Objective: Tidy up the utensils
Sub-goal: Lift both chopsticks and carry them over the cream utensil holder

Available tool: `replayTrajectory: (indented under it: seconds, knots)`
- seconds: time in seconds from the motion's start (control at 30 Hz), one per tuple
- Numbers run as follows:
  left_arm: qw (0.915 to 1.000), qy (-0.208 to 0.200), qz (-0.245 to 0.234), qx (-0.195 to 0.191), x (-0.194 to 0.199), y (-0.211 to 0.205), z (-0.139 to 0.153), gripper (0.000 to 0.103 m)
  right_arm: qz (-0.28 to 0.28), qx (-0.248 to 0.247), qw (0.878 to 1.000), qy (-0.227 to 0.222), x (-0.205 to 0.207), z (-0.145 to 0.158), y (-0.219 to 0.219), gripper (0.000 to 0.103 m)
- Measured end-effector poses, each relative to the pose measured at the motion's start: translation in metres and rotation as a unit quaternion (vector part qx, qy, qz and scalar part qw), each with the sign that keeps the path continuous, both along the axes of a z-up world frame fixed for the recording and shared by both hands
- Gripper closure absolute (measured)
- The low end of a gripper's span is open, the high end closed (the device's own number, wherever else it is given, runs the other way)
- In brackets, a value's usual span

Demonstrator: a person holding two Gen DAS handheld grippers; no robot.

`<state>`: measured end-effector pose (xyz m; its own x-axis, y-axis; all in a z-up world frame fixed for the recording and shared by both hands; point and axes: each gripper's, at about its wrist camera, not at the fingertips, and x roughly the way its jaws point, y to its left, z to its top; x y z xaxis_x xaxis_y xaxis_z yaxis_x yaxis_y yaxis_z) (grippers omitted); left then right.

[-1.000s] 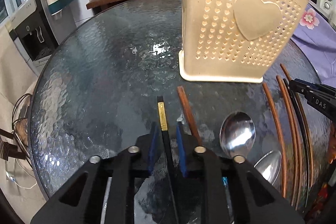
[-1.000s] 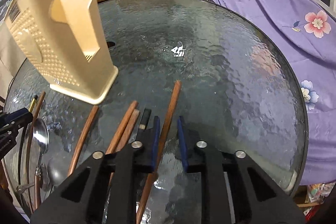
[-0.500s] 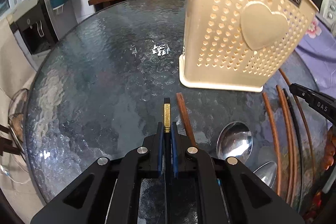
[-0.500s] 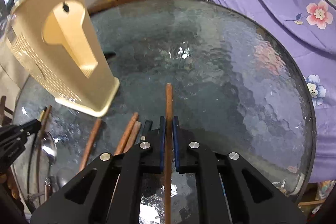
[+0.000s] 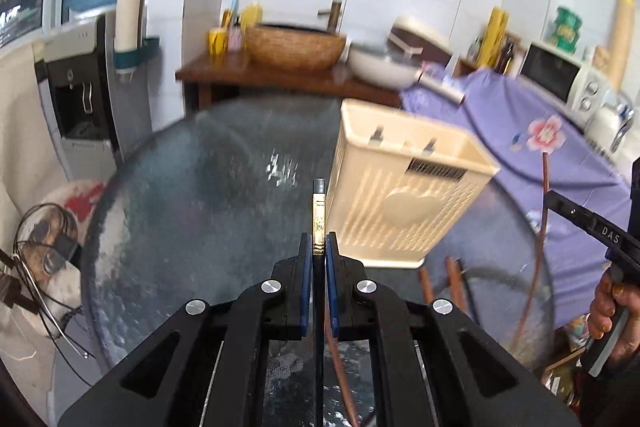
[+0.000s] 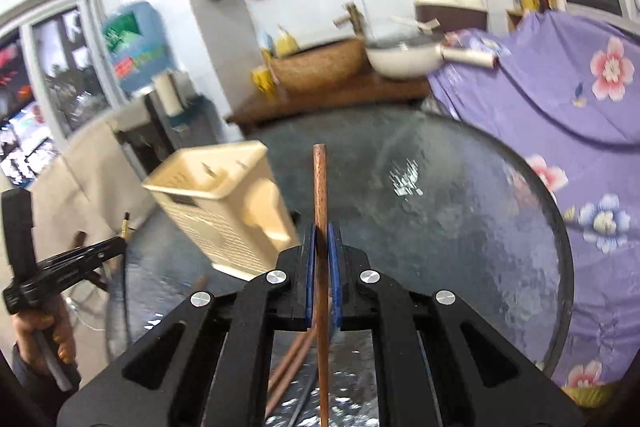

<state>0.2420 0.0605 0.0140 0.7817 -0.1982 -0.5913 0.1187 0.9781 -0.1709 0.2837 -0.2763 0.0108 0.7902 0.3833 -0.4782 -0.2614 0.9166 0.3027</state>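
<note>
- Left hand-held gripper (image 5: 319, 250) is pinching a black gold-banded chopstick (image 5: 319, 211), just beside the cream utensil holder (image 5: 404, 187).
- Right hand-held gripper (image 6: 322, 241) is pinching a brown wooden chopstick (image 6: 320, 187) beside that holder (image 6: 224, 203).
- Tilting each tip down over the holder's open top should be helping them drop in cleanly.

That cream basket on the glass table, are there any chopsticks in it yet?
No: the left wrist view looks into the cream basket, and its open top shows no chopsticks inside.
</note>
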Motion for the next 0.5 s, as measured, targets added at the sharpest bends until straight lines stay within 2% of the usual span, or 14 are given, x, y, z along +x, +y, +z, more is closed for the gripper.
replayTrajectory:
  seconds: [0.23,0.5]
  knots:
    - [0.9989,-0.043,-0.018,-0.006,-0.032,0.003,0.027,0.096,0.054,0.022,0.998,-0.034,-0.032,0.029,-0.003,0.096]
    - [0.9968,-0.076,-0.024,-0.002,-0.041,0.0,0.05,0.096,0.066,0.019,0.996,-0.054,-0.041,0.048,-0.002,0.096]
